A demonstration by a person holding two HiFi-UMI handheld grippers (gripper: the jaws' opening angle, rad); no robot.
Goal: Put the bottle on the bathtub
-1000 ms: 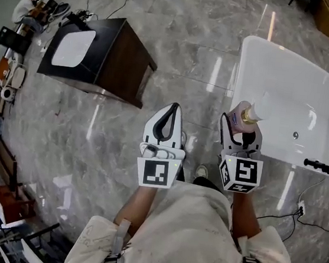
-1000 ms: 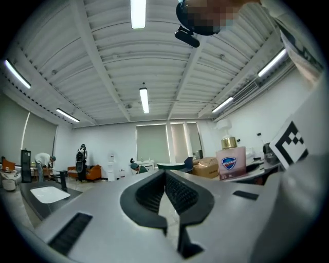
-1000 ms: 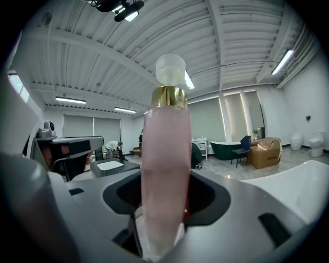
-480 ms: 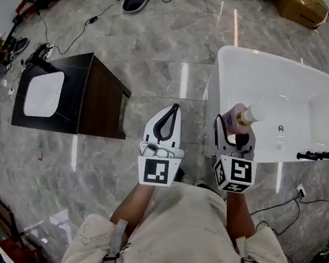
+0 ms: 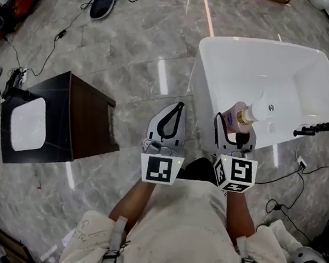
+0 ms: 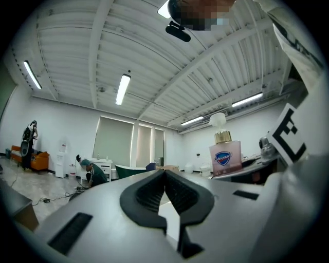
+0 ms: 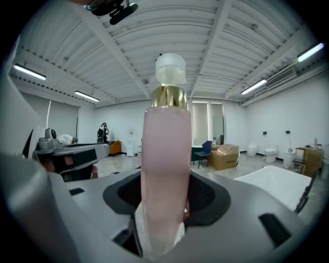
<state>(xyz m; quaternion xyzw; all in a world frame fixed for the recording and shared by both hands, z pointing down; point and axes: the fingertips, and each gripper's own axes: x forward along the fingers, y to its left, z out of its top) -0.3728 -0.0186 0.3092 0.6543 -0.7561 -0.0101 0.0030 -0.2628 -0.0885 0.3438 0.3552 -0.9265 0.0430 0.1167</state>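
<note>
My right tool (image 5: 235, 126) is clamped on the one pink pump bottle (image 5: 242, 115), which stands upright with its pump on top. The single white bathtub (image 5: 211, 62) lies straight ahead, its near rim just beyond the bottle, so the right hand is the nearer one. My left tool (image 5: 170, 118) is closed on nothing, near the tub's left corner.

The bathtub (image 5: 232, 65) stands ahead at right, the cabinet (image 5: 88, 118) to its left, the bottle (image 5: 236, 116) at the bathtub's near rim.
</note>
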